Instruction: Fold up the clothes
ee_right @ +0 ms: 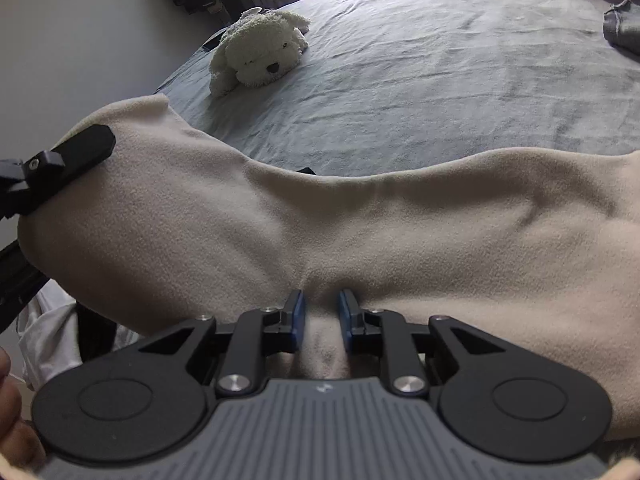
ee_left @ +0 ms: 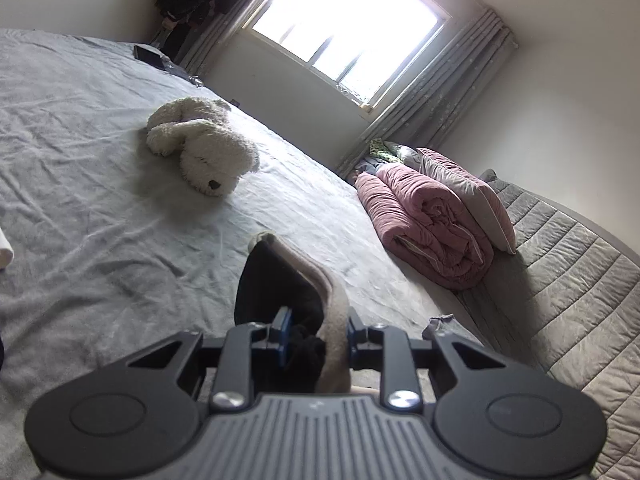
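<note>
the left wrist view is aimed low across the bed (ee_left: 100, 168) toward the window (ee_left: 344, 28); the right wrist view is angled down, close over it. the plush dog (ee_left: 202, 144) is seen in both.

- The beige garment (ee_right: 360, 224) hangs spread across the right wrist view, between the right gripper (ee_right: 322, 314) and the bed (ee_right: 440, 80), blocking the near stretch of sheet.
- The left gripper (ee_right: 60, 164), clamped on the garment's upper left corner, stands in the way on that side.
- A white plush dog (ee_left: 204, 144) lies on the bed toward the window (ee_left: 344, 28); wrinkled sheet around it lies open.
- A rolled pink quilt (ee_left: 424, 224) and pillow (ee_left: 468, 196) block the bed's right edge.
- A small grey cloth (ee_right: 624, 26) sits on the sheet at the far right.
- In front of the left gripper (ee_left: 316, 334), the pinched fabric fills the gap between its fingers.
</note>
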### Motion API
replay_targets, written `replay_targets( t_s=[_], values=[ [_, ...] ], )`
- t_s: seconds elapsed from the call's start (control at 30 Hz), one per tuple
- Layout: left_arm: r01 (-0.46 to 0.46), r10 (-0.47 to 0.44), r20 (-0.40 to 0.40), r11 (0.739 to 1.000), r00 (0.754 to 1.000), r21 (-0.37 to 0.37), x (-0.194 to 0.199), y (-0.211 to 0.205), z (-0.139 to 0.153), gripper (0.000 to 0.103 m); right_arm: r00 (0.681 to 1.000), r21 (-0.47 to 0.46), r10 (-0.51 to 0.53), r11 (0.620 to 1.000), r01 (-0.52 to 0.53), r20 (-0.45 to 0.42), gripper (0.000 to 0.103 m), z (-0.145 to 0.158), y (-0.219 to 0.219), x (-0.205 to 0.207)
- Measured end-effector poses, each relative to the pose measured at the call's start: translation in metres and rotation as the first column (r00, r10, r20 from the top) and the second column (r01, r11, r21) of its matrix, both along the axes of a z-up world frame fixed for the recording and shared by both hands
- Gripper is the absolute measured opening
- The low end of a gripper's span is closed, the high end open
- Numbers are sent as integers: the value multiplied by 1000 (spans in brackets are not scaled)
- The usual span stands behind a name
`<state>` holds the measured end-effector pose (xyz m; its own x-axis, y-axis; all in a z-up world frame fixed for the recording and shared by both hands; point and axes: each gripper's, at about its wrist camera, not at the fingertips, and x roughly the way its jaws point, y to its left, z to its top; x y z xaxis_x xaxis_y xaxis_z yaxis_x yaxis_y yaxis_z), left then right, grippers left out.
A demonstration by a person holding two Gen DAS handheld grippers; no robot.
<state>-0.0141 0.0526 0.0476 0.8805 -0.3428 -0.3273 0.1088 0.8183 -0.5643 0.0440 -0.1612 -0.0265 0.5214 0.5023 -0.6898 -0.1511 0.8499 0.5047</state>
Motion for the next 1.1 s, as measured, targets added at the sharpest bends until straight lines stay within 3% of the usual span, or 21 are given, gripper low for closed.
replay_targets(
  t_s=[0.1,0.23,0.37,0.47,0.53,0.67,0.7,0.73,0.8,0.97,1.1],
  values=[
    [27,-28,32,999,999,32,0,-16,5,26,994,154,-63,985,75,-85,30,4,-32,4],
    [66,-69,46,996,997,66,0,-40,6,26,986,226,-142,961,157,-81,51,19,-70,-1],
    [122,-126,48,989,991,89,-1,-71,2,26,971,339,-211,911,236,-109,53,24,-110,-5],
    [179,-185,45,976,982,122,-3,-100,-5,26,952,470,-250,829,304,-174,54,20,-141,-10],
    [211,-216,24,969,976,131,-3,-118,-14,26,936,558,-266,752,352,-233,54,13,-160,-12],
    [269,-267,-32,955,963,126,-1,-140,-36,26,901,654,-261,621,432,-347,56,-6,-181,-17],
    [287,-283,-48,951,958,117,-1,-143,-42,19,895,656,-257,610,444,-366,56,-8,-184,-18],
    [310,-303,-73,945,950,106,1,-146,-48,0,889,654,-254,606,453,-381,59,-10,-186,-19],
    [356,-344,-126,931,930,81,4,-152,-61,1,882,637,-259,615,464,-393,61,-11,-188,-21],
    [409,-398,-106,907,911,105,-6,-152,-61,3,890,594,-265,670,446,-370,60,-8,-179,-22],
    [406,-395,-130,910,910,82,-8,-138,-50,7,906,546,-274,727,415,-323,60,-2,-168,-20]
  ],
)
